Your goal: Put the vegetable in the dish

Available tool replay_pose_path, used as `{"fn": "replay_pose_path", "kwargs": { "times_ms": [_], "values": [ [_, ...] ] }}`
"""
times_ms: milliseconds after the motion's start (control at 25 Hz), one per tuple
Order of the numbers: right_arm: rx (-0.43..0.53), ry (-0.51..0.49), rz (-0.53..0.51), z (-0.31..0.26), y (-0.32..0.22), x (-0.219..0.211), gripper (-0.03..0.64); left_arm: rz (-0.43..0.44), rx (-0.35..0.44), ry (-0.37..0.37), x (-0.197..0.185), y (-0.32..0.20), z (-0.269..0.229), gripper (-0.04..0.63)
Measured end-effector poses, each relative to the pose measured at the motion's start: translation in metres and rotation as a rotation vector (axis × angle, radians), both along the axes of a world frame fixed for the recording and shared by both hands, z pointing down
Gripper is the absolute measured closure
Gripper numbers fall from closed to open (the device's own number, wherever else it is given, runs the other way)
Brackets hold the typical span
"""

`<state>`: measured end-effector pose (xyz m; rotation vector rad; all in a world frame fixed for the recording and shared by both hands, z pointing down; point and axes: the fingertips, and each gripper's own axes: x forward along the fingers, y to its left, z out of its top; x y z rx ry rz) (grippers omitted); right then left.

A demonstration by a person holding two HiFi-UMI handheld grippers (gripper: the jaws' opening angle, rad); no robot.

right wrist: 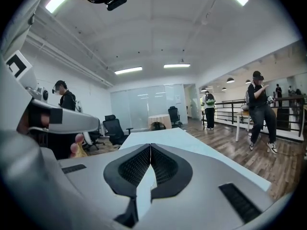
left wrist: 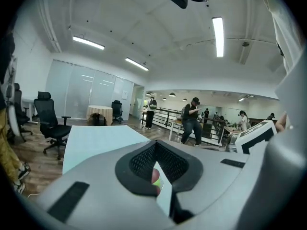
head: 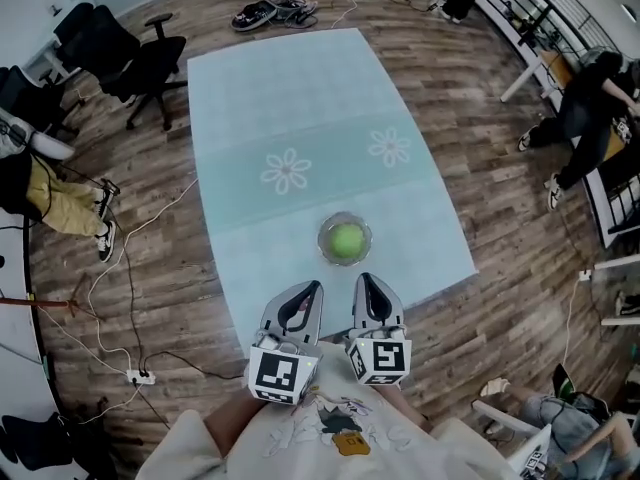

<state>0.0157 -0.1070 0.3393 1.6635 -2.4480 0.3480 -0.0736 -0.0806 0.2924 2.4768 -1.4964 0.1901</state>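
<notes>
Over the near edge of the table, side by side: left gripper and right gripper, each with jaws pressed fully together, nothing between them, tips pointing toward the far edge. Just beyond the tips, toward the near right corner: clear glass dish, apart from both grippers, with the round green vegetable lying inside it. Farther on, mid-table, on the pale blue cloth: two printed flowers. Past the far left corner, on the wooden floor: a black office chair; beyond the far edge, a pair of shoes.
</notes>
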Motion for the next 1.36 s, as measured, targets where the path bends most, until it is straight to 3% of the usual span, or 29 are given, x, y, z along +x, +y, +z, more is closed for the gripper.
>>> {"fn": "replay_pose_path", "kwargs": {
  "times_ms": [200, 440, 800, 1360],
  "values": [
    [0.054, -0.036, -0.023, -0.017, 0.004, -0.010, 0.594, 0.057, 0.014, 0.009, 0.018, 0.009, 0.008, 0.589],
    [0.031, 0.084, -0.005, -0.010, 0.006, -0.002, 0.595, 0.111, -0.002, 0.014, 0.035, 0.010, 0.012, 0.589],
    [0.013, 0.072, -0.003, -0.010, 0.012, 0.008, 0.595, 0.073, -0.036, 0.058, 0.035, 0.006, 0.013, 0.589],
    [0.000, 0.090, 0.000, -0.004, 0.031, 0.010, 0.595, 0.085, -0.045, 0.090, 0.034, 0.017, 0.019, 0.589]
  ]
}}
